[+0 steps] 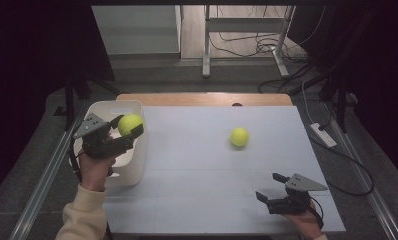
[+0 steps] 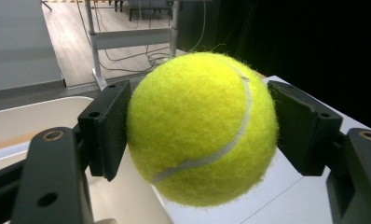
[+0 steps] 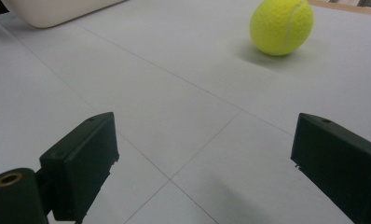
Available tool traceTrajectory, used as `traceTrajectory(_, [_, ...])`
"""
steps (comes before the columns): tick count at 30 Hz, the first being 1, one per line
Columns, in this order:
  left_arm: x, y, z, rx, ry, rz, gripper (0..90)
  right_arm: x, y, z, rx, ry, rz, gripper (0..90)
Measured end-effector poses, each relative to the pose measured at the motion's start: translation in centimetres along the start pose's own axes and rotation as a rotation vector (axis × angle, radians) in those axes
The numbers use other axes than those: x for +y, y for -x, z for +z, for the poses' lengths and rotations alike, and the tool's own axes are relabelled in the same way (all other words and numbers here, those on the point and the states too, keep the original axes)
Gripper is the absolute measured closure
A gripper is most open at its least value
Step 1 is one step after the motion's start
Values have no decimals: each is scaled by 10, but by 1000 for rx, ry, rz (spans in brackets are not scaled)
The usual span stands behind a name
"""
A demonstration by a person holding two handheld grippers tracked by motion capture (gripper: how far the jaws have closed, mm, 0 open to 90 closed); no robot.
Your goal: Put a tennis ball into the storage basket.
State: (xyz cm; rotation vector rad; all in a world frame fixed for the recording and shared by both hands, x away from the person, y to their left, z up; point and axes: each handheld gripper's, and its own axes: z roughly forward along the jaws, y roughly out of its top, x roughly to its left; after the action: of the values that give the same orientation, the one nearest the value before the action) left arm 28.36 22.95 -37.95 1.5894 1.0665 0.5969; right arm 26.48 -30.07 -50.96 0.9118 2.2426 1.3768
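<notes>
Ball (image 2: 200, 128) fuzzy yellow-green, white curved seam, clamped btwn left claw (image 2: 200, 135) pads.

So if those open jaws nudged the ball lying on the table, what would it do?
The ball is round and sits free on the flat table, so it would probably roll away. Its fuzzy felt likely gives grip. The held ball keeps its shape, so it's probably firm yet light.

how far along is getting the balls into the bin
About halfway. In hand: the left gripper is shut on one tennis ball, held over the white bin's right rim, not yet dropped. Nothing shows inside the bin so far. Left to do: release it, then fetch the second ball lying on the table; the right gripper waits open and empty.
</notes>
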Motion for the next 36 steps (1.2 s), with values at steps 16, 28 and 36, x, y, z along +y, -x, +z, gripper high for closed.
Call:
traceTrajectory(16, [9,-13,-2,23,-27,-6,265,0,0,0,-3,1,3,71])
traceTrajectory(28, [12,-19,0,39,-54,-5,265,0,0,0,-2,-1,1,71])
traceTrajectory(36, [14,-24,1,60,-83,9,265,0,0,0,-1,-2,0,71])
